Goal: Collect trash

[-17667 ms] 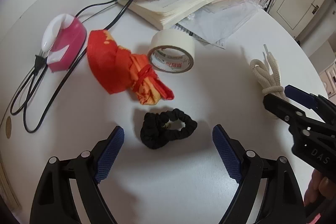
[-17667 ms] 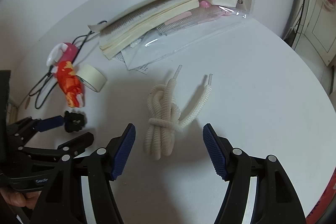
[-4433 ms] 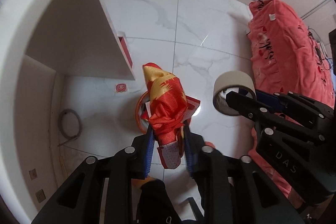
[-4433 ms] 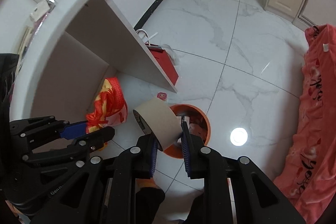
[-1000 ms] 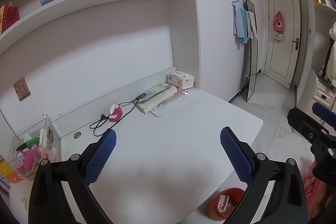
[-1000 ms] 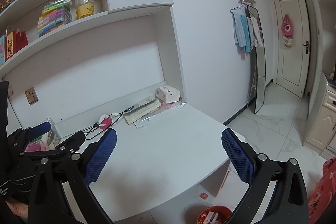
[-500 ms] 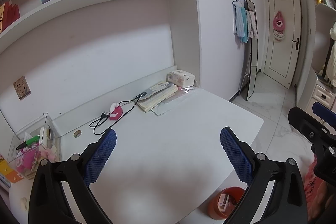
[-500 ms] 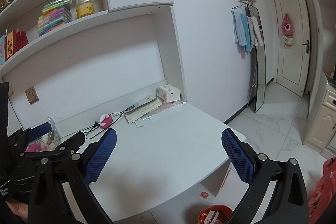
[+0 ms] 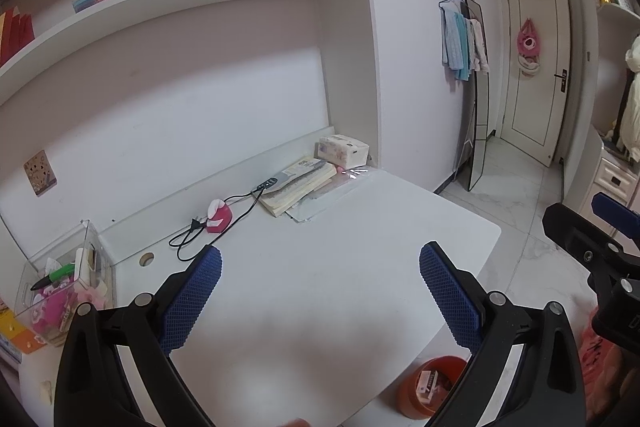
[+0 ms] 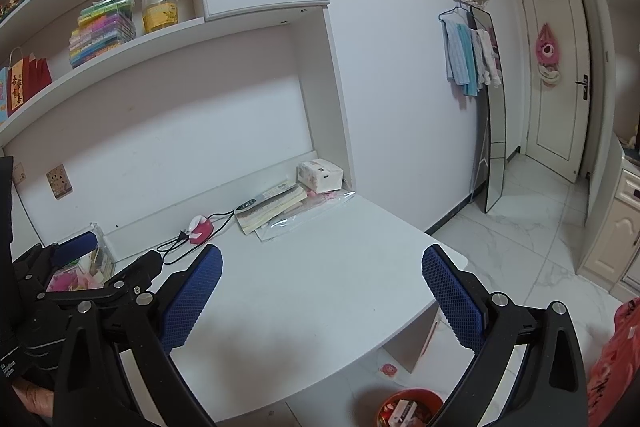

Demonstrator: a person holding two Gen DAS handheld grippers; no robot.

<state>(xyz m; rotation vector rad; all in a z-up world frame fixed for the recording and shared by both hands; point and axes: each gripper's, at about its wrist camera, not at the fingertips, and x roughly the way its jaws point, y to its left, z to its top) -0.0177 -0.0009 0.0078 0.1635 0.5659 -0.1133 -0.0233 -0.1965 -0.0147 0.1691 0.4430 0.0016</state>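
Observation:
My left gripper [image 9: 320, 297] is open and empty, held high above the white desk [image 9: 320, 287]. My right gripper [image 10: 322, 297] is open and empty too, also above the desk [image 10: 312, 299]. The orange trash bin [image 9: 428, 387] stands on the floor below the desk's front right edge, with packaging inside; it also shows in the right wrist view [image 10: 408, 409]. The right gripper appears at the right edge of the left wrist view [image 9: 600, 239]. The left gripper appears at the left of the right wrist view [image 10: 80, 275].
At the desk's back lie an open book [image 9: 296, 187], a tissue pack [image 9: 342, 149], a plastic sleeve [image 9: 332, 197], a pink device with a black cable [image 9: 218, 219] and a clear box of stationery [image 9: 60, 291]. Shelves hang above. A red cloth [image 10: 616, 359] lies at right.
Both grippers stay open and nearly still over the desk; the view shifts only slightly.

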